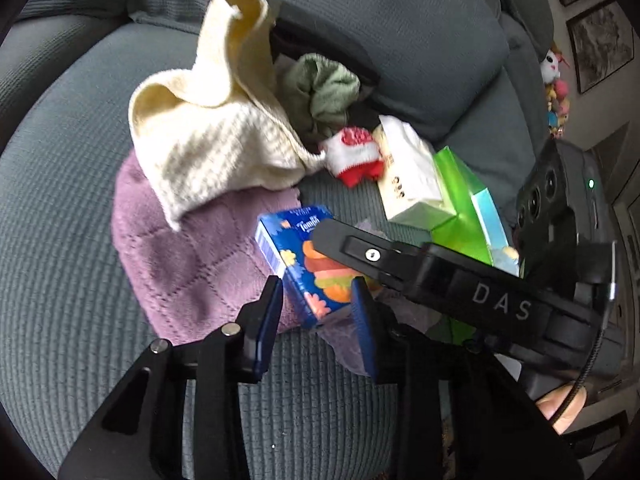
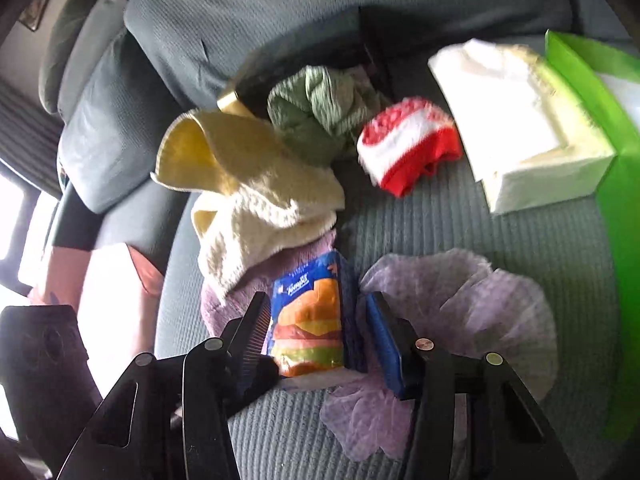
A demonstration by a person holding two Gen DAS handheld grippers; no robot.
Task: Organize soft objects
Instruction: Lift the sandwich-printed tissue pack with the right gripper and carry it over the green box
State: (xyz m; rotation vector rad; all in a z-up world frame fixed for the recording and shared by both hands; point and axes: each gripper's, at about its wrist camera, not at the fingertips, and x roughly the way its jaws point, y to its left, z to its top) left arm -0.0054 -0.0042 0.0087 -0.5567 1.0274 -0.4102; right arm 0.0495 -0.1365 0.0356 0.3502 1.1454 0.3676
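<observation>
Straddling the blue tissue packet point(image 2: 310, 316), the right hand-held gripper point(image 2: 316, 328) stood with one pad at each long side of it. The packet stood on end on the grey sofa seat point(image 2: 460, 232), at the edge of the purple knitted cloth point(image 1: 188, 256), its long axis running away from the right hand-held gripper and roughly along its fingers. In the right wrist view the left pad lay against the packet's edge; on the other side the blue pad seemed to meet the dark flank, though blur there left contact uncertain. Whether the grip was fully clamped could not be told.

The left hand-held gripper point(image 1: 316, 312) approached the same packet from the opposite quarter. Its jaws stood partly apart around the packet's lower end, the right pad apparently touching, the left pad just clear. The right tool's arm crossed directly above the packet in that view.

Both tools were therefore on one item; the right appeared the better aligned, its fingers parallel to the packet's long sides. Judged from this, a lift would depend on one tool yielding.

Nearby lay a cream knit point(image 1: 208, 140), a green cloth point(image 1: 324, 92), a red and white sock point(image 2: 404, 148), a white tissue pack point(image 2: 520, 128) and a lilac frilled cloth point(image 2: 472, 304).
</observation>
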